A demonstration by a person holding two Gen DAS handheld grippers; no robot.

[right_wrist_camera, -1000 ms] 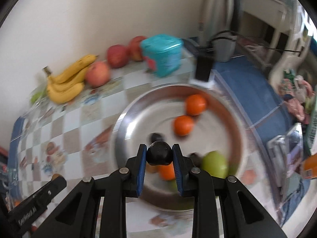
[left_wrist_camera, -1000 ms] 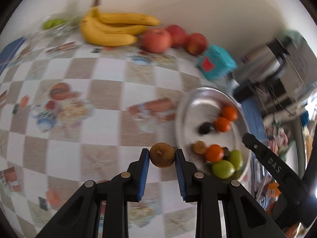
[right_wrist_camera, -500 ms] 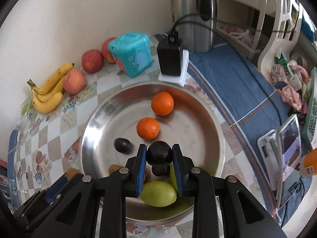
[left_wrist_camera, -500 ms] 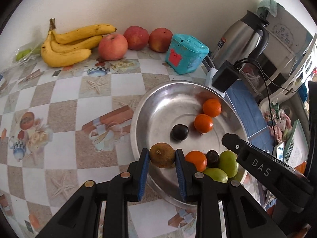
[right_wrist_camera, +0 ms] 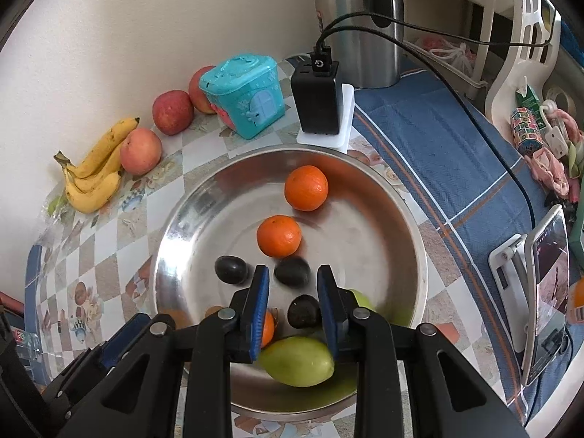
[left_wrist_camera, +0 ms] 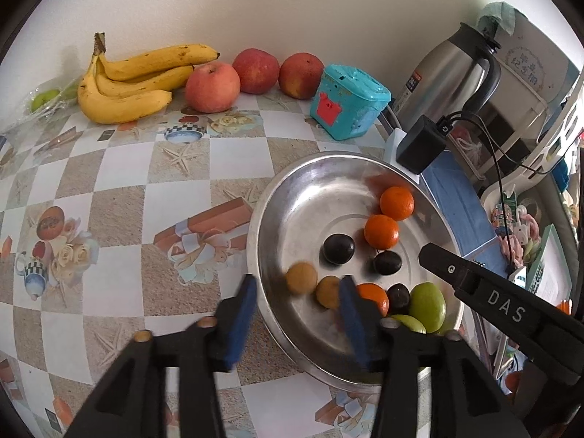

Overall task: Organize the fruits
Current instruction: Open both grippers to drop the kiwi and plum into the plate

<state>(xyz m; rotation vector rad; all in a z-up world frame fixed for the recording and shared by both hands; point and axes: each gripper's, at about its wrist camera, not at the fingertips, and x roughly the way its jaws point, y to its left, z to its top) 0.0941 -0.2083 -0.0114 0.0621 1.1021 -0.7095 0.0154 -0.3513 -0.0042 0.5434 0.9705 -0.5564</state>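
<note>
Left gripper [left_wrist_camera: 297,308] opening (brown fruit [left_wrist_camera: 301,278] seemingly loose)

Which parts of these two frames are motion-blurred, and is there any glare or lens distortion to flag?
Left wrist view: the blue-padded left gripper is smeared as its jaws open, and the round brown fruit beyond them is blurred; the checked tablecloth bows with the fisheye. Right wrist view: mostly sharp, with soft reflections on the steel bowl.

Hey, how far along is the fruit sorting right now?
Done: oranges and green fruits lie in the metal bowl. In hand: nothing gripped; the left claw is opening over a brown fruit in the bowl, the right claw stands open over a dark fruit. Left, probably: bananas and apples by the wall.
</note>
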